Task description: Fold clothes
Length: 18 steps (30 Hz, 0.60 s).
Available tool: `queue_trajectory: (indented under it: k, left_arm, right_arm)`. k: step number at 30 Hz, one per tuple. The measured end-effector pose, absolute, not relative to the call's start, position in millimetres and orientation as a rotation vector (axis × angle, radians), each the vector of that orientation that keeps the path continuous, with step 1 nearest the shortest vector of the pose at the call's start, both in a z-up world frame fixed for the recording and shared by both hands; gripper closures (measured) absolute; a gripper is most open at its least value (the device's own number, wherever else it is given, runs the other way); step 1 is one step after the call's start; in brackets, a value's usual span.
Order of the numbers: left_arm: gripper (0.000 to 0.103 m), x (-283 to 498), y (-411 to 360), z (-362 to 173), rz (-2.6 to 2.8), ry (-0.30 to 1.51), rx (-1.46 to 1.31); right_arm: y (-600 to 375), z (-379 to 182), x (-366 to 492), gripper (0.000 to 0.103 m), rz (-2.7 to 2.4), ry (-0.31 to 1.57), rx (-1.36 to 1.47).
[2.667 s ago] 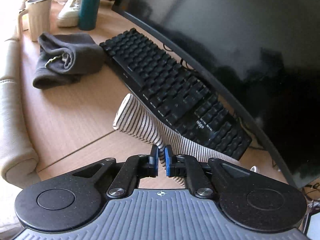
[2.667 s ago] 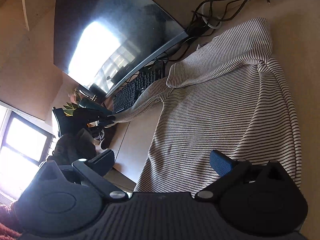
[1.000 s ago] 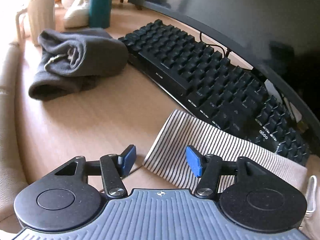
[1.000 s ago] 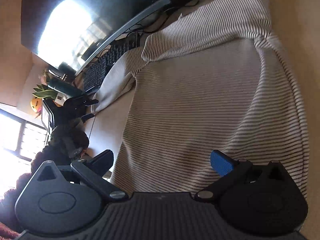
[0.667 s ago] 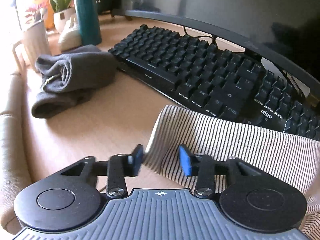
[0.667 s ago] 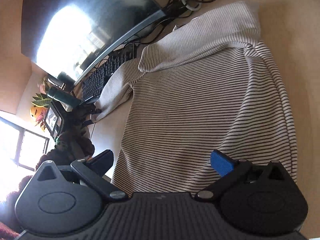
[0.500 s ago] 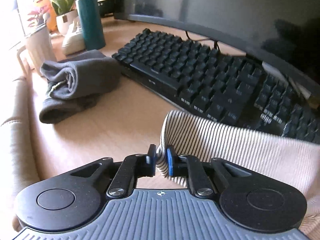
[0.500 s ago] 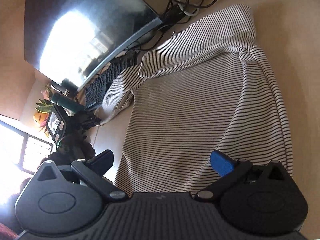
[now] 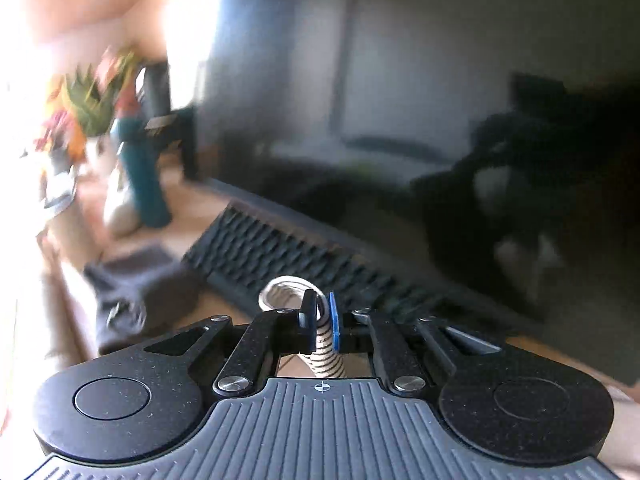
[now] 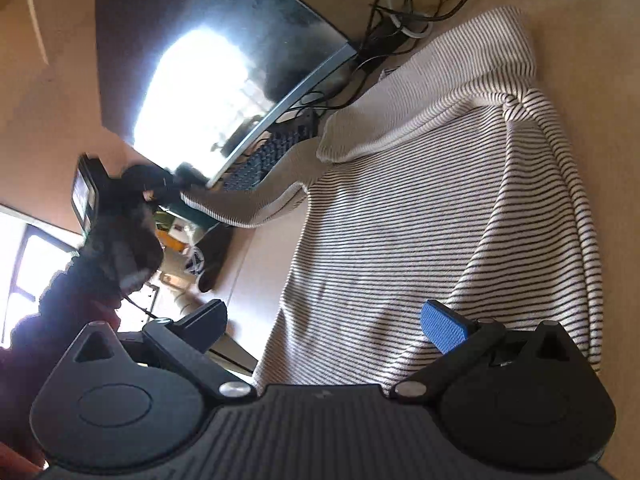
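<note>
1. Left wrist view is motion-blurred; we see the left hand-held gripper point(image 9: 319, 325) with its blue pads pressed together on the cuff of the striped sleeve point(image 9: 325, 344), which loops up just ahead of the fingertips and hangs down between the two fingers.
2. Beyond that grip we make out a black keyboard point(image 9: 288, 264) on the surface point(image 9: 188, 192), with a dark curved monitor point(image 9: 400, 100) behind it.
3. Left of the keyboard lies a grey bundled garment point(image 9: 132, 292); farther back stand a teal bottle point(image 9: 144, 184) and a blurred plant point(image 9: 92, 100).
4. Right wrist view: the right hand-held gripper point(image 10: 324, 320) is spread wide, one dark finger at left, one blue pad point(image 10: 442, 326) at right, pinching nothing.
5. Its spread fingers sit over the near hem of the striped sweater point(image 10: 420, 220), which lies mostly flat on the surface point(image 10: 592, 40), body toward the camera.
6. The blue pad overlaps the sweater's lower right part; we cannot tell whether it touches the cloth.
7. One sleeve is folded across the top of the sweater's body; the other sleeve point(image 10: 248, 204) is raised off the surface and stretched out to the left toward the left hand-held gripper point(image 10: 160, 184), which shows as a dark blurred shape at its end.
8. The far sleeve end is near the keyboard point(image 10: 272, 156) and the monitor point(image 10: 224, 72); tangled cables point(image 10: 404, 12) lie beyond the sweater's top edge.
</note>
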State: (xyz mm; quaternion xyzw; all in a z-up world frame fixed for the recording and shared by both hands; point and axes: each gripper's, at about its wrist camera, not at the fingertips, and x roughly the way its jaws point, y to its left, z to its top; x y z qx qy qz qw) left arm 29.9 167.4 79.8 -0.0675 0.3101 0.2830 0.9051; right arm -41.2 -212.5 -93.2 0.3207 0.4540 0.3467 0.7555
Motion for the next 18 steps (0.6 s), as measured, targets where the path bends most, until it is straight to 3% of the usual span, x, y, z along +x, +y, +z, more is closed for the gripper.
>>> queue_trajectory:
  k: [10,18]
  left_arm:
    - [0.096,40,53,144,0.428,0.522,0.025]
    - [0.099,40,-25,166,0.295,0.452,0.122]
  right_arm:
    - [-223,-102,-46,0.000,0.834,0.960,0.739]
    - [-236,-91,-49,0.000,0.844,0.915,0.709]
